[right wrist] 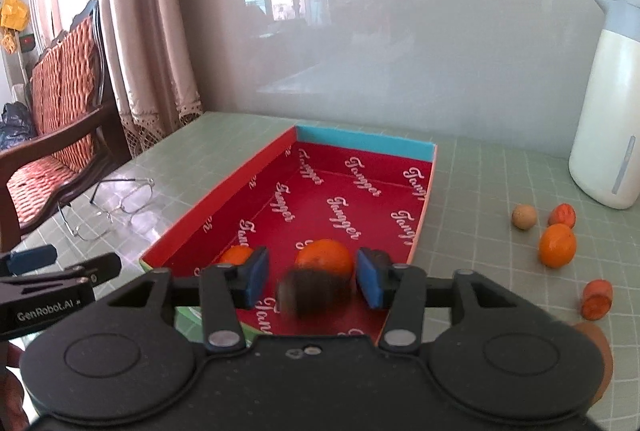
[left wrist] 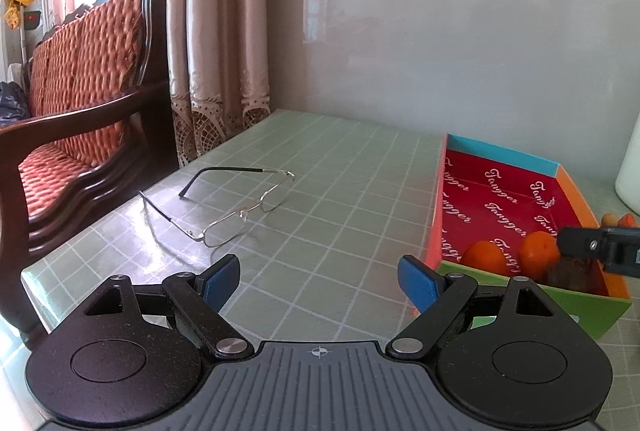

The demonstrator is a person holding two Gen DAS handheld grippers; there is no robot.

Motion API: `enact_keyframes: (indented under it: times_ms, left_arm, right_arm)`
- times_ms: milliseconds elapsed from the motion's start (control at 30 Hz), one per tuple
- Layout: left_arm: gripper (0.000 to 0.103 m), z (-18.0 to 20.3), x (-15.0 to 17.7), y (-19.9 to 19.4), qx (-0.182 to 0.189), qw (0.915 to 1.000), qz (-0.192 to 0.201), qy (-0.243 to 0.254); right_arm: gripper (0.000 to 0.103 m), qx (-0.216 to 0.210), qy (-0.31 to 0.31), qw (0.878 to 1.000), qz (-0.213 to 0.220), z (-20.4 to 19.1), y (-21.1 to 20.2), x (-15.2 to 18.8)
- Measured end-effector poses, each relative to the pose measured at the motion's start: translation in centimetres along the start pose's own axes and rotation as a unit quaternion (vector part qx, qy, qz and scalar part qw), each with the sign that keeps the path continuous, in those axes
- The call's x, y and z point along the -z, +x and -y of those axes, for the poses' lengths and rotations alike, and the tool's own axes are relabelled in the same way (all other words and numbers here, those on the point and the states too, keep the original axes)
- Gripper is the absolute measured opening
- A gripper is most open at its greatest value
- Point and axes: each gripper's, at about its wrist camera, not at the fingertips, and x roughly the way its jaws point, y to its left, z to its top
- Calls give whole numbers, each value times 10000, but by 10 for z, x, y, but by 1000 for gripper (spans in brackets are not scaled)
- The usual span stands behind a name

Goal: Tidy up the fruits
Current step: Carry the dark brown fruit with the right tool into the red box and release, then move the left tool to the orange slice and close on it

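"Tangger" lines the box [right wrist: 224, 191]; "GenRobot.AI" marks the left tool [right wrist: 60, 267]

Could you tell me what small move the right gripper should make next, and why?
Probably lift back out of the red box and swing toward the orange by the white jug. The right gripper is open, its pads clear of the blurred brown fruit lying in the box beside two oranges, while several fruits remain outside.

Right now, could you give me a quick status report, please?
Left hand-held gripper open, empty. Right hand-held gripper open, brown fruit loose between pads over red box. Glasses well clear.
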Motion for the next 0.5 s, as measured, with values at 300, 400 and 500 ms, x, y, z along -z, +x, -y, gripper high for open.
enact_keyframes:
  times_ms: [300, 400, 500]
  left_arm:
    - [86, 11, -2, -3, 73, 9999, 56, 49]
    - [86, 16, -3, -5, 107, 9999, 65, 52]
    - [86, 23, -5, -7, 156, 9998, 106, 78]
  right_arm:
    - [103, 337, 790, 9955, 397, 44, -21, -6]
    - [103, 488, 1486, 9866, 469, 75, -31, -9]
    - [103, 707, 1928, 9756, 783, 104, -47, -5]
